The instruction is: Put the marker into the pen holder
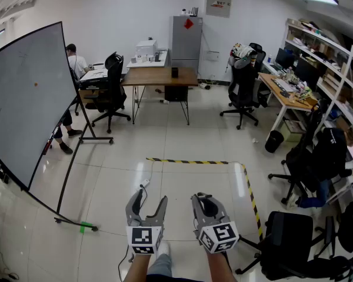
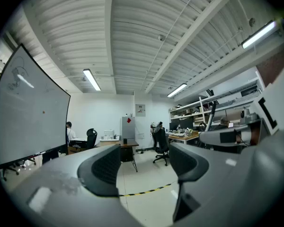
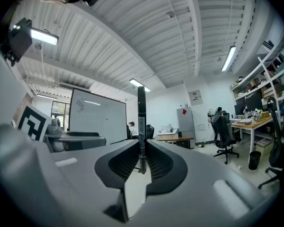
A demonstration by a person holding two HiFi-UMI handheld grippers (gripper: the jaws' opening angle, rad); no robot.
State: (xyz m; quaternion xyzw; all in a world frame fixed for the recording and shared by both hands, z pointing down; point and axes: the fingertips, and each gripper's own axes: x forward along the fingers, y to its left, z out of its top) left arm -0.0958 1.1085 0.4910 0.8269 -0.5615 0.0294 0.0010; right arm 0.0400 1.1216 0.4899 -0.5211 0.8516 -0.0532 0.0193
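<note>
A black marker (image 3: 141,117) stands upright between the pads of my right gripper (image 3: 141,150), which is shut on its lower end. From the head view that gripper (image 1: 203,200) is low in the middle, above the floor, and the marker is hard to make out there. Beside it my left gripper (image 1: 149,200) is open and holds nothing; its own view shows only floor between the jaws of the left gripper (image 2: 144,161). A small dark container (image 1: 175,72) stands on the wooden table (image 1: 159,77) far across the room; I cannot tell whether it is the pen holder.
A large whiteboard (image 1: 29,98) on a wheeled stand fills the left. Yellow-black tape (image 1: 188,161) marks the floor ahead. Black office chairs (image 1: 294,239) crowd the right, where a person (image 1: 332,157) sits by desks and shelves. Another person (image 1: 74,57) sits at the back left.
</note>
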